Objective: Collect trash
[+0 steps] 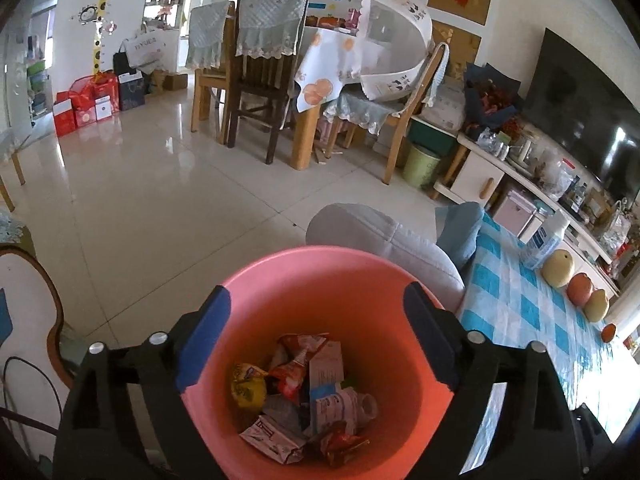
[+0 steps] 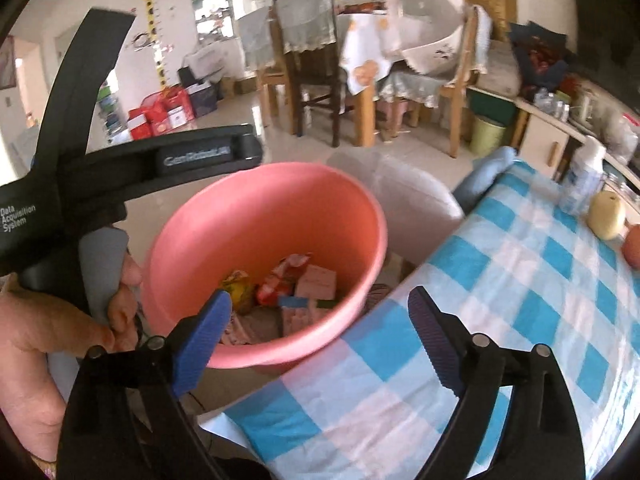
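A pink plastic bin (image 1: 320,280) sits between the fingers of my left gripper (image 1: 318,344), which is shut on its sides and holds it beside the table. Inside lie several pieces of trash (image 1: 308,396): wrappers, cartons and a small bottle. In the right wrist view the bin (image 2: 256,208) hangs at the left edge of the blue checked tablecloth (image 2: 500,300), held by the left gripper's black body (image 2: 160,164) and a hand. My right gripper (image 2: 320,332) is open and empty, over the table's near corner next to the bin.
On the table's far end stand a white bottle (image 2: 584,176) and several fruits (image 1: 580,288). A grey cushioned seat (image 1: 384,236) is behind the bin. Dining chairs and a table (image 1: 304,80), a green bin (image 1: 420,164) and a TV cabinet (image 1: 520,184) stand farther off.
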Available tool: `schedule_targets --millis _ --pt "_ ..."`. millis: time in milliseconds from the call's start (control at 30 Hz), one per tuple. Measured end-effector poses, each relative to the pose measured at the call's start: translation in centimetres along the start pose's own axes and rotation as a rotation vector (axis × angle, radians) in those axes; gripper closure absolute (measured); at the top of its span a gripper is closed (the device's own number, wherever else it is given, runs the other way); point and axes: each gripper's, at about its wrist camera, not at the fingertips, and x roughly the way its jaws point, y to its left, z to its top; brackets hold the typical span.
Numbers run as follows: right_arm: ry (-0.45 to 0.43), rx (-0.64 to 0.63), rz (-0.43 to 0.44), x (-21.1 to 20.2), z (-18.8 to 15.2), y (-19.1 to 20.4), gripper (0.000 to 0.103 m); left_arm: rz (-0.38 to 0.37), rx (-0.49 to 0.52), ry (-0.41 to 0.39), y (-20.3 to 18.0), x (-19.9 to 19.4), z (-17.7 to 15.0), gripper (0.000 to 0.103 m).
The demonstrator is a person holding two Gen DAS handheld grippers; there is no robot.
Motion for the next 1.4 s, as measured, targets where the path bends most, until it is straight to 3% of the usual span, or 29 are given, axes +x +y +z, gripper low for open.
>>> schedule_targets --millis 467,900,1400 --pt "-0.011 0.031 -0.106 -3.5 -2.5 -3.0 0.013 -0.023 0.031 -0.059 -2.6 -1.9 -0.4 0.006" --pt "-0.022 0.106 -0.207 -8.3 -5.8 -5.8 0.013 -0.061 0.174 -0.125 -8.0 -4.5 -1.8 0.005" --pt "-0.075 0.193 -0.323 -15.4 -9.9 -8.5 0.013 -0.09 0.364 -0.255 -14.0 -10.2 -5.2 0.004"
